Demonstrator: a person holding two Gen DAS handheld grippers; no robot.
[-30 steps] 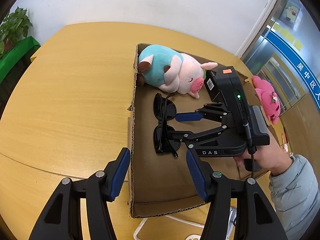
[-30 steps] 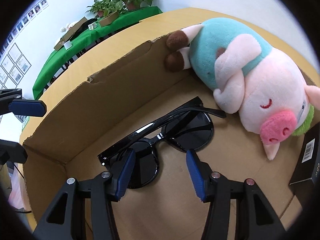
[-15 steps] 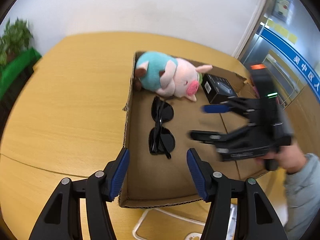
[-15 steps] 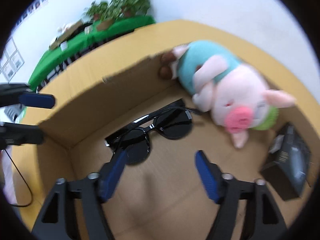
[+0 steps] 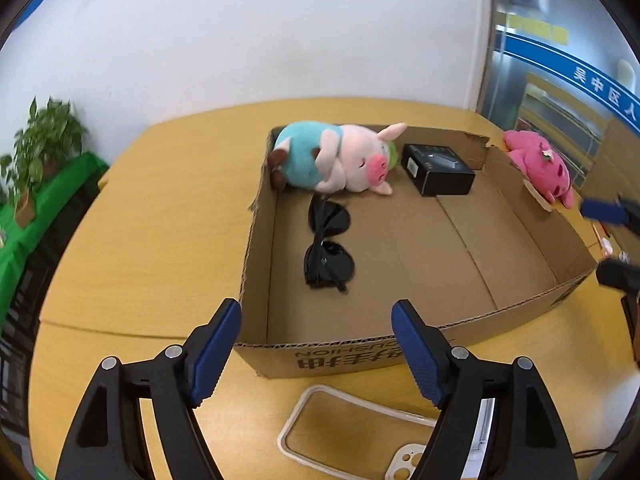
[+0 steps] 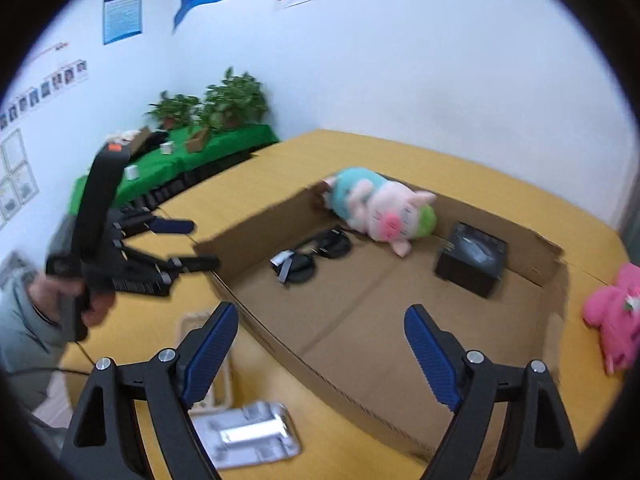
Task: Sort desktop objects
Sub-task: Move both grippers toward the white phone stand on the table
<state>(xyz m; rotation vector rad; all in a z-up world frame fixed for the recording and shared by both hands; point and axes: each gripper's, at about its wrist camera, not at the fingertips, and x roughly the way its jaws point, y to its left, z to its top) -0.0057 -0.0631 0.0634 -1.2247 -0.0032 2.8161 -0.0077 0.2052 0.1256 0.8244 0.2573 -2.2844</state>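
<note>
An open cardboard box (image 5: 360, 356) on the yellow table holds black sunglasses (image 5: 326, 248), a pink-and-teal plush pig (image 5: 340, 158) and a small black box (image 5: 438, 170). My left gripper (image 5: 316, 320) hovers over the box's near wall; its jaws are opening with nothing between them. My right gripper (image 6: 320, 316) hangs above the box's near corner (image 6: 260, 220), well back from the sunglasses (image 6: 312, 254). Its jaws are also opening and hold nothing. In the left wrist view the right gripper (image 5: 596, 240) shows at the right edge. The right wrist view has the left gripper (image 6: 202, 244) in a hand.
A pink plush (image 5: 538, 166) lies on the table outside the box's far right corner. A clear phone case (image 5: 340, 420) and a white one (image 5: 404, 460) lie in front of the box. A silvery packet (image 6: 248, 436) sits near them. Plants on a green-covered bench (image 6: 208, 144) line the wall.
My right gripper has risen and drawn back out of the box, away from the sunglasses, which stay lying there. Both grippers' jaws have widened. The left gripper has pulled back from the box.
</note>
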